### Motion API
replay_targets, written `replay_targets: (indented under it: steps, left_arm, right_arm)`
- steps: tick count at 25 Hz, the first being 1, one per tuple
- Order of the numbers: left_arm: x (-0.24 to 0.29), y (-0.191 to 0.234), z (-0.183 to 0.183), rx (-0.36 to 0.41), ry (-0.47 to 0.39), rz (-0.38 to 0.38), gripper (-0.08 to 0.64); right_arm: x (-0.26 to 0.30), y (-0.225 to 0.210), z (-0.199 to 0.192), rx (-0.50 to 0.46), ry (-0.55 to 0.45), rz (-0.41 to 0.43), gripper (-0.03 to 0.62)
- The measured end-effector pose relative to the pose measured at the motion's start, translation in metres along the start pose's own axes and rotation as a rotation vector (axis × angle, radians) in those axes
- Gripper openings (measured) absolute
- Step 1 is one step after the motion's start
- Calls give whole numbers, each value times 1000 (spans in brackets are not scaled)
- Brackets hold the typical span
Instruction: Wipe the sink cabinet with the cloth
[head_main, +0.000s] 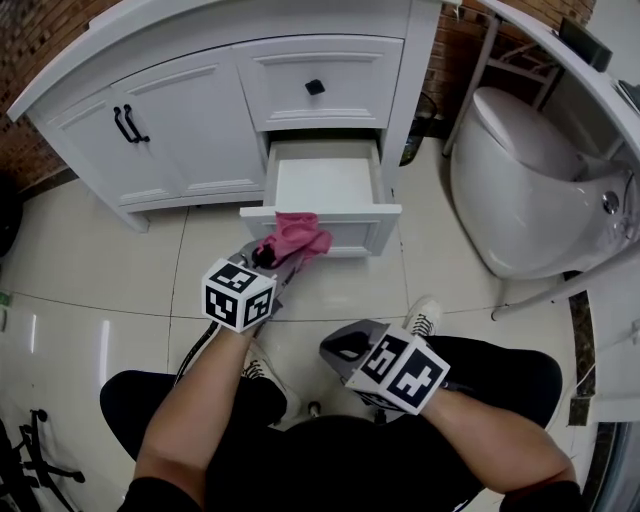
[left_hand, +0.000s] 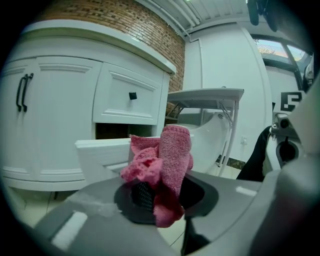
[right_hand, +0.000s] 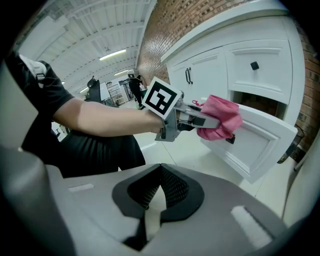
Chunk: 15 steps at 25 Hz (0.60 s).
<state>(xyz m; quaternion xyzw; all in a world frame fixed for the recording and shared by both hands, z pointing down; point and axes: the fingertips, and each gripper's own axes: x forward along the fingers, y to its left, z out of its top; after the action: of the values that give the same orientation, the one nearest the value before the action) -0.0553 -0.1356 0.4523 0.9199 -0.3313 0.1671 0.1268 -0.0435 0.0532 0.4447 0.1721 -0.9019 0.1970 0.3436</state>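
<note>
L tool (head_main: 274, 259) clamped on pink cloth (head_main: 292, 240), jaws pinched tight on the bunched fabric. In left gripper view, cloth (left_hand: 164, 162) piled up btw the jaws, one fold standing upright, a tail hanging down past the pads. Marker cube on L tool up top in head view, forearm reaching fwd from bottom of frame.

Cloth at top edge of the open drawer's front panel (head_main: 345, 228), left of centre, w/ L tool just below it. Looks laid against the panel; actual contact not clear. From right gripper view, cloth (right_hand: 220, 118) seen beside the drawer front (right_hand: 260, 140), just above its small black knob, L tool (right_hand: 196, 119) level behind it.

Drawer (head_main: 325, 180) pulled out from lower right of white sink cabinet (head_main: 190, 130), inside bare and white. Above it a shut drawer w/ black knob (head_main: 315, 87); to the left, two doors w/ black handles (head_main: 128, 123).

R tool (head_main: 342, 350) low and close to the body, well back from cabinet, over the pale tiled floor (head_main: 90, 290). Jaws closed to a point in right gripper view (right_hand: 156, 197), nothing btw them.

White ceramic fixture (head_main: 525, 190) to the right of cabinet. Brick wall (left_hand: 145, 30) behind.
</note>
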Motion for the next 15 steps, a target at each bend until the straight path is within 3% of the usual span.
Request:
replay_targets:
  steps: [15]
  left_arm:
    - [-49, 66, -28, -106, -20, 206, 94]
  right_arm:
    - [7, 10, 5, -27, 6, 8, 6]
